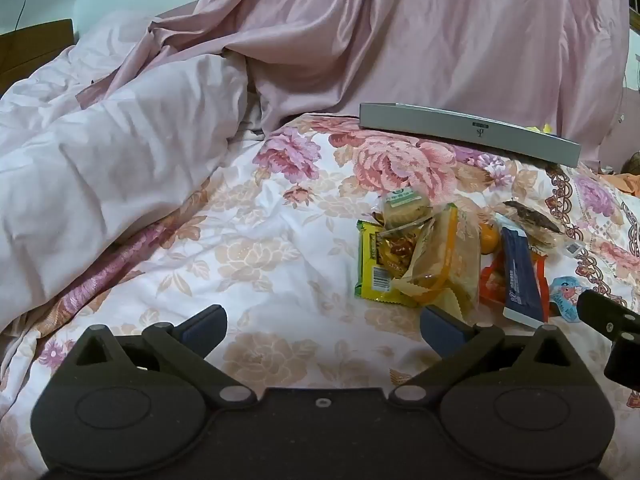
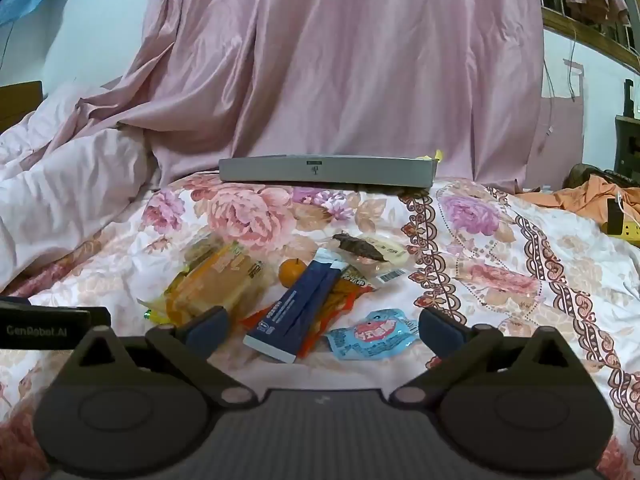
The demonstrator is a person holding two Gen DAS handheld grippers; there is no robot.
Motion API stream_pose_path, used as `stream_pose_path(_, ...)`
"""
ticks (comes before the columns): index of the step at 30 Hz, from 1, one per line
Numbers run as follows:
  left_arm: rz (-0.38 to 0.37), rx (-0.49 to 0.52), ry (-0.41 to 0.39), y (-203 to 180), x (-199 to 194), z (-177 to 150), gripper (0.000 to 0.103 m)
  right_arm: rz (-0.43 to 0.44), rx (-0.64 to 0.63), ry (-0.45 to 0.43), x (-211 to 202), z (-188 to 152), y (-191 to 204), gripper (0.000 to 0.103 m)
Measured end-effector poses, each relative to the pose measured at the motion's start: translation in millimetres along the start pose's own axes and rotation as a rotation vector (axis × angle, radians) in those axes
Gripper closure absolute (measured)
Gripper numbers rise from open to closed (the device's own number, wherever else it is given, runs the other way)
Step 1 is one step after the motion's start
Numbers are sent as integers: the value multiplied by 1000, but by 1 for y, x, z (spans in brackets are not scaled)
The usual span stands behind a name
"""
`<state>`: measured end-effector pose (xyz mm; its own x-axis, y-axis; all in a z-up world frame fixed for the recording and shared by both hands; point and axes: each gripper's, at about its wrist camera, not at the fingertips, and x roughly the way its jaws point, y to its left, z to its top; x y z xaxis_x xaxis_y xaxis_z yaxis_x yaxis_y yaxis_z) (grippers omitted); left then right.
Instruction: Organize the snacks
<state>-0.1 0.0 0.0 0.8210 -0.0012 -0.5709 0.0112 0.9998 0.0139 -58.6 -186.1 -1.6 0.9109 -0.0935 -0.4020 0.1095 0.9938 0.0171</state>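
Observation:
A pile of snacks lies on the floral bedsheet (image 1: 280, 248). It holds a yellow-green packet (image 1: 372, 264), a clear pastry bag (image 1: 444, 264), a small orange (image 1: 489, 238), a dark blue packet (image 1: 518, 276) and a light blue pouch (image 2: 372, 334). A grey shallow box (image 2: 326, 169) sits behind the pile. My left gripper (image 1: 322, 326) is open and empty, left of and just short of the pile. My right gripper (image 2: 322, 328) is open and empty, its fingers either side of the blue packet (image 2: 298, 304) and pouch, held just short of them.
A white quilt (image 1: 100, 168) is bunched at the left. A pink curtain (image 2: 340, 60) hangs behind the box. Orange cloth (image 2: 592, 196) lies at the right edge of the bed. The right gripper's body (image 1: 612, 320) shows at the right of the left wrist view.

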Motion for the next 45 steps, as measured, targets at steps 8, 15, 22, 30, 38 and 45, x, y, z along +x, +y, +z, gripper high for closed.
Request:
stream_pose_path(8, 0, 1, 0, 0, 0, 0, 1, 0, 1, 2, 0, -1, 0, 0)
stream_pose_path(15, 0, 0, 0, 0, 0, 0, 1, 2, -1, 7, 1, 1, 0, 0)
stream_pose_path(22, 1, 1, 0, 0, 0, 0, 1, 1, -2, 9, 0, -1, 2, 0)
stream_pose_path(30, 1, 1, 1, 0, 0, 0, 1, 2, -2, 10, 1, -1, 1, 0)
stream_pose_path(38, 1, 1, 2, 0, 0, 0, 1, 2, -3, 11, 0, -1, 1, 0)
stream_pose_path(45, 1, 1, 2, 0, 0, 0, 1, 2, -3, 11, 0, -1, 1, 0)
